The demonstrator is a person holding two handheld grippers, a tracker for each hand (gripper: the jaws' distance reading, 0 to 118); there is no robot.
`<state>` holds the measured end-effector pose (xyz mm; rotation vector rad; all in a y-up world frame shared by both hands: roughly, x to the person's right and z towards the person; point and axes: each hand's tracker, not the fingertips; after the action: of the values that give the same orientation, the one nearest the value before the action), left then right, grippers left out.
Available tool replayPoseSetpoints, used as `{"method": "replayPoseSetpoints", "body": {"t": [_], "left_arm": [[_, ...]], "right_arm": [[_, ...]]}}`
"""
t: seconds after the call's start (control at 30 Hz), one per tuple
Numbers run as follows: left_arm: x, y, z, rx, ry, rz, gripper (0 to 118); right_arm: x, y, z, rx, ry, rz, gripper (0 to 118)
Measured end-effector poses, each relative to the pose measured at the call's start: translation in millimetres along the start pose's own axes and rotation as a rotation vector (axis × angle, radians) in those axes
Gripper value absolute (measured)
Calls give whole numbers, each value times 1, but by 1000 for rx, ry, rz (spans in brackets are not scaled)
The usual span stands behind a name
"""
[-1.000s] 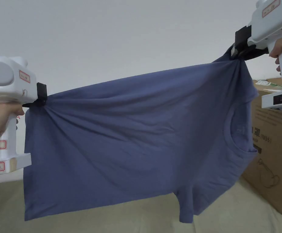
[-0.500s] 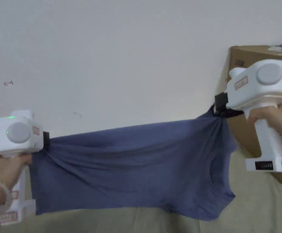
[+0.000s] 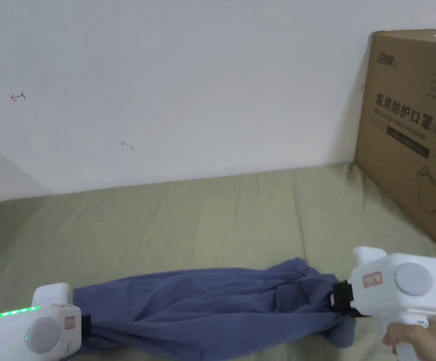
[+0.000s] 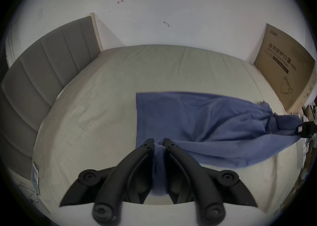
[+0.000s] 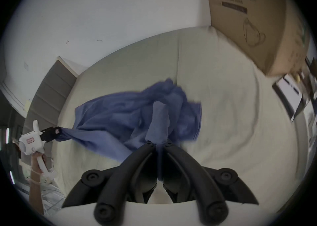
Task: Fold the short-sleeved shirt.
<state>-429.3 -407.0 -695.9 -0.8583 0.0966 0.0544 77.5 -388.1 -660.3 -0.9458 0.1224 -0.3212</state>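
A blue short-sleeved shirt point(image 3: 203, 305) lies stretched and rumpled low over the olive-beige bed, near its front edge. My left gripper point(image 3: 87, 326) is shut on the shirt's left end; blue cloth bunches between its black jaws point(image 4: 158, 143) in the left gripper view. My right gripper point(image 3: 339, 296) is shut on the shirt's right end, where the fabric piles up. In the right gripper view a fold of the shirt point(image 5: 159, 123) rises from between the jaws point(image 5: 158, 144), and the left gripper point(image 5: 51, 132) pulls the far end taut.
A large cardboard box point(image 3: 414, 136) stands on the bed at the right, close to my right gripper. A white wall point(image 3: 189, 84) runs behind the bed point(image 3: 189, 216). A grey padded headboard point(image 4: 42, 68) borders the bed's left side.
Both grippers have dropped from chest height to just above the bed, carrying the shirt down. The shirt hung spread in the air before; now it rests bunched on the sheet.
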Motion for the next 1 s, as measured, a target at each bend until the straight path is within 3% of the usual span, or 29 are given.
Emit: {"method": "replayPoseSetpoints", "body": {"t": [0.27, 0.37, 0.5, 0.73, 0.77, 0.8, 0.83, 0.87, 0.9, 0.93, 1.0], "left_arm": [[-29, -116, 85, -2, 12, -47, 7], [-40, -159, 112, -22, 25, -57, 7], [-54, -212, 144, -82, 21, -83, 7], [-70, -260, 168, -128, 6, -10, 8], [-70, -260, 170, -128, 18, -3, 14], [-70, -259, 170, -124, 17, 20, 27], [-70, -258, 171, -127, 22, 23, 48], [-70, -257, 172, -127, 41, 22, 75], [-72, -256, 177, -124, 47, 19, 85], [-75, -254, 181, -118, 44, 19, 86], [-79, -245, 193, -90, 26, 32, 86]], "right_arm": [[8, -146, 73, -33, -2, 19, 3], [18, -196, 101, -59, -9, -16, 3], [30, -249, 136, -94, 17, -137, 3], [15, -297, 157, -176, -11, -14, 3], [13, -299, 155, -171, -18, -2, 4], [10, -297, 151, -171, -31, 6, 6], [8, -296, 147, -173, -54, 13, 15], [5, -293, 145, -175, -70, 11, 43], [6, -289, 143, -175, -93, 22, 68], [6, -286, 142, -164, -99, 35, 84], [-1, -276, 146, -130, -105, 79, 84]]}}
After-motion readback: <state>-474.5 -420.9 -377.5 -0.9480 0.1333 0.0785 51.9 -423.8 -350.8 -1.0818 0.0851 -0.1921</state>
